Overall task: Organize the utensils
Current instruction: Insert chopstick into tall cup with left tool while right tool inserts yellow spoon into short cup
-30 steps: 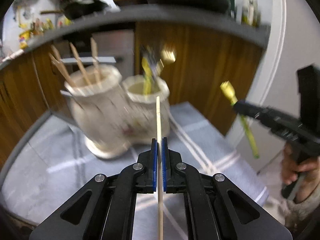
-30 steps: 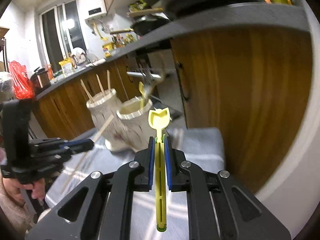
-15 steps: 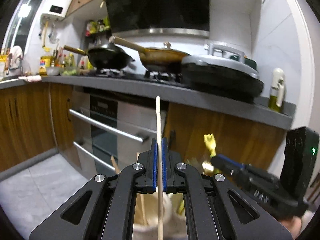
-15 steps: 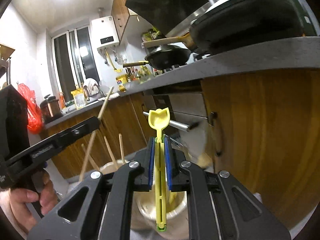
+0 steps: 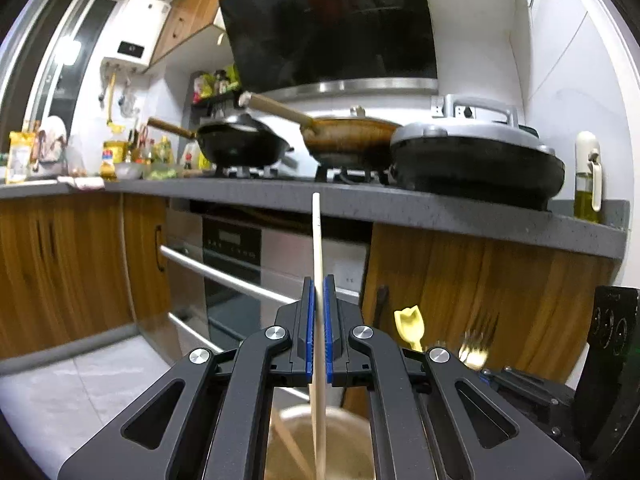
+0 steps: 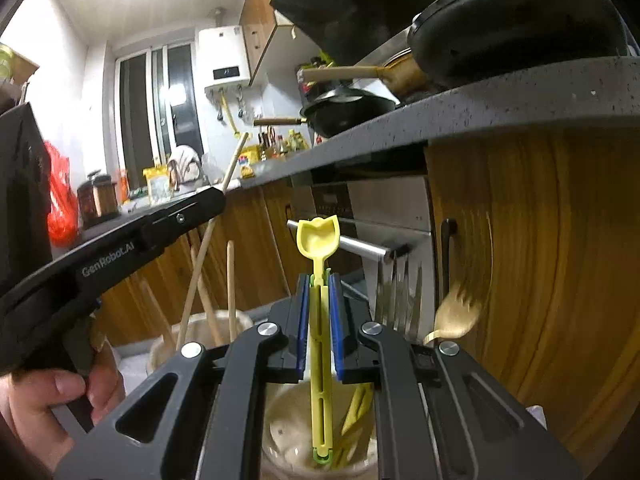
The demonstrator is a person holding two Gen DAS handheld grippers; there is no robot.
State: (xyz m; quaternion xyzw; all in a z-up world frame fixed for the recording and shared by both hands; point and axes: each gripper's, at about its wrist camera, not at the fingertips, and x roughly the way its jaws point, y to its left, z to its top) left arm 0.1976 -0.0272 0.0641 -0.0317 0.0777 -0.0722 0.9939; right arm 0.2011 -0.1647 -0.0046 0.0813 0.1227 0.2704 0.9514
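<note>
Left gripper (image 5: 317,312) clamped tight on an upright wooden chopstick (image 5: 317,256) above the left cup (image 6: 208,330), right gripper (image 6: 320,304) pinching a yellow spoon (image 6: 319,240) over the right cup (image 6: 288,420).

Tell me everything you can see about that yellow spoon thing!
The yellow spoon looks like plastic, with a small scoop notched at its top like a tulip and a long flat handle with slots cut through it. A bit of green shows at the bottom tip. It stands upright, scoop up, pinched between the blue pads of the right gripper. Its lower end hangs over the open mouth of a pale cup that already holds other yellow utensils.
</note>
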